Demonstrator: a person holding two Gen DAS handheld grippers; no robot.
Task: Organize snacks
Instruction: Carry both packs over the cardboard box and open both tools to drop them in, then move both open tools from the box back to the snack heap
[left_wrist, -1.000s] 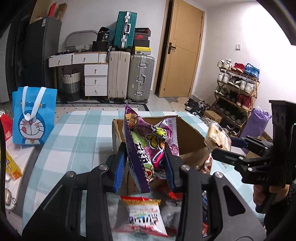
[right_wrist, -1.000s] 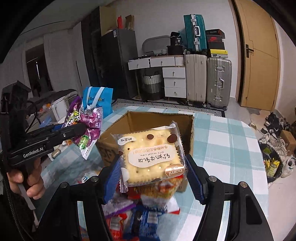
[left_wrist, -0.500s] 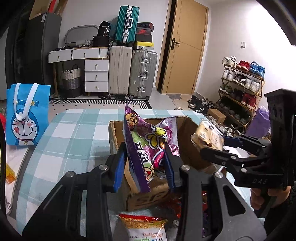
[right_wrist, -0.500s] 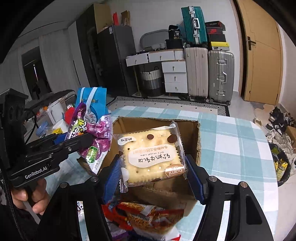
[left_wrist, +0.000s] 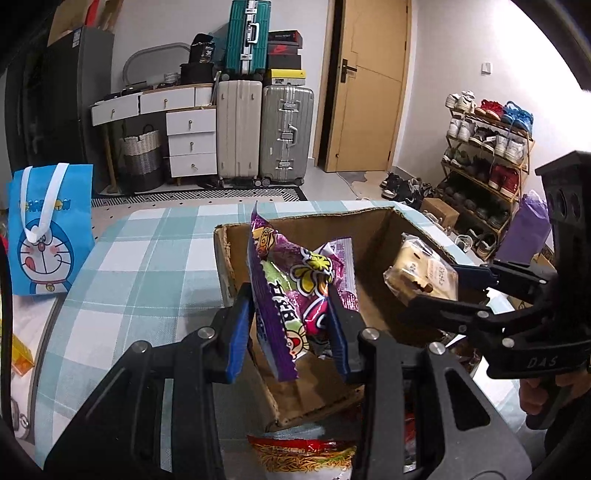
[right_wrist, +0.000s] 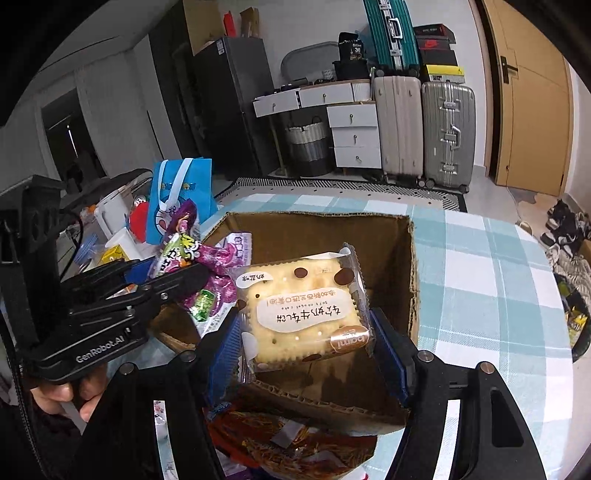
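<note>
The desk (left_wrist: 147, 266), under a teal-and-white checked cloth, carries an open cardboard box (left_wrist: 373, 229) near its middle; every place below is given from that box.

Beyond the box's left side stands a blue cartoon gift bag (left_wrist: 51, 229), upright at the desk's edge. Against the box's near wall lies a heap of loose snack packets, the topmost an orange-red noodle pack (left_wrist: 295, 454); what lies under it is hard to make out.

The left hand-held gripper (left_wrist: 290, 317) is clenched on a purple snack bag (left_wrist: 291, 291), which stands upright between its blue pads, over the box's near left corner and just inside its rim.

The right hand-held gripper (right_wrist: 306, 332) is grasping a clear-wrapped biscuit cake pack (right_wrist: 303, 310) by its two side edges, held flat and slightly tilted above the box's open mouth, over the right half of its interior. The two packs are near each other but apart.
</note>
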